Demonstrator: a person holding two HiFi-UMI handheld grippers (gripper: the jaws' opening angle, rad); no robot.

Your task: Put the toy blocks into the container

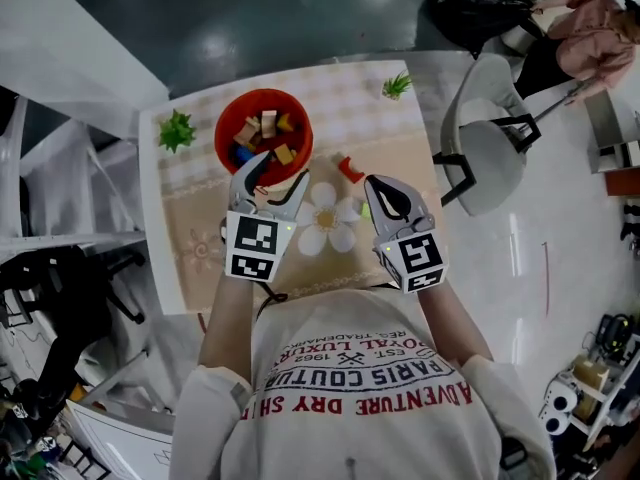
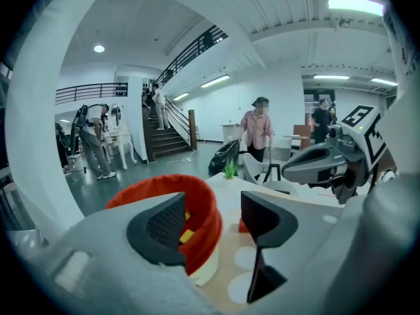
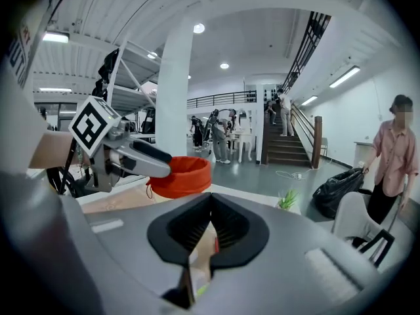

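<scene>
**Item: toy blocks, table clearing, one piece outstanding**

**Location.** The red container (image 1: 222, 138) stands toward the far-left corner of the table (image 1: 152, 228). Several blocks (image 1: 266, 126) lie inside it. One red block (image 1: 350, 168) rests loose on the mat, right of the container and nearer the far edge than the near one.

**Left gripper** (image 1: 283, 166). Jaws apart, nothing between the pads. The tips sit just beside the container's near rim.

**Right gripper** (image 1: 375, 186). Jaws closed together, nothing held. The tips are near the red block, on its near side.

**Hazards, as judged.**
- The right gripper is closed, so advancing it as it stands would probably shove the red block toward the far edge rather than catch it.
- The block looks small and uneven in shape, so an off-centre pinch could squirt it sideways.
- The left gripper's open jaw is close to the container's rim, and a forward nudge there could shift or tilt it and spill the contents.

**Pose.** Both forearms reach out from the body over the near edge, roughly parallel. The grippers point away and slightly downward, with the marker cubes turned up toward the head.
</scene>
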